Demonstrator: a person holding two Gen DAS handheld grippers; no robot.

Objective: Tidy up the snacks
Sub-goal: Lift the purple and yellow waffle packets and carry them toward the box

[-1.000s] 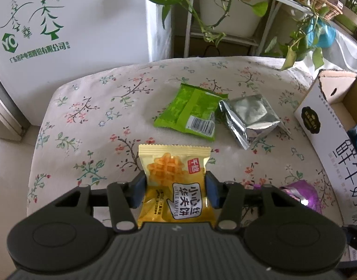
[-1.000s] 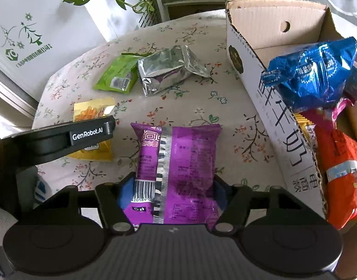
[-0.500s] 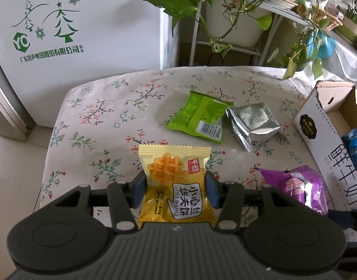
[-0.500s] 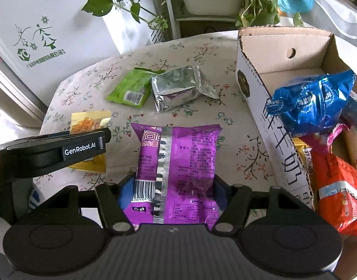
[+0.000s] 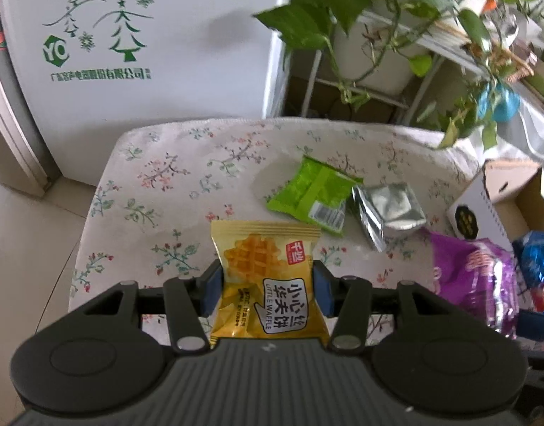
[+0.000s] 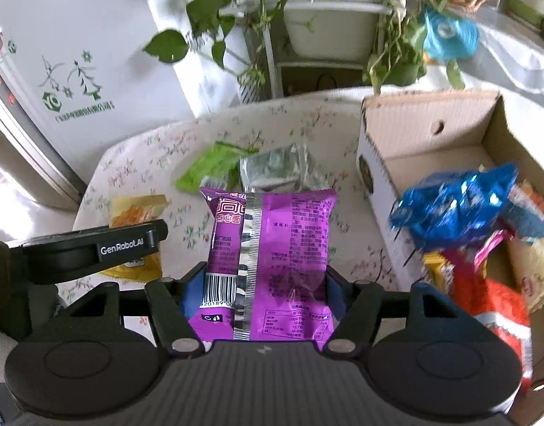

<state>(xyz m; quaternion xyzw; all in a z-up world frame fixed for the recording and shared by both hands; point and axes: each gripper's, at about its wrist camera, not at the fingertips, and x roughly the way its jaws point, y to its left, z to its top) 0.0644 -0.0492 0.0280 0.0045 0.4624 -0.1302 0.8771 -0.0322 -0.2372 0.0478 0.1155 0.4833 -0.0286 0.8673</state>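
Note:
My left gripper [image 5: 268, 284] is shut on a yellow waffle packet [image 5: 268, 284], held clear above the floral tablecloth [image 5: 172, 177]. My right gripper [image 6: 261, 280] is shut on a purple noodle packet [image 6: 272, 248], also lifted off the table. The left gripper's black body [image 6: 94, 248] shows at the left of the right wrist view with the yellow packet [image 6: 136, 213] in it. A green packet [image 5: 307, 195] and a silver packet [image 5: 389, 209] lie together on the cloth further back. The cardboard box [image 6: 431, 131] stands at the right with a blue bag [image 6: 460, 209] and an orange-red bag [image 6: 492, 309] inside.
A white appliance with a green tree logo [image 5: 104, 46] stands behind the table on the left. A plant stand with trailing leaves [image 5: 360, 35] rises behind the table's far edge. The back half of the box floor [image 6: 442, 163] is bare.
Both grippers have risen with their packets, and the table and box now look smaller and further below. The purple packet has come closer to the left gripper's view.

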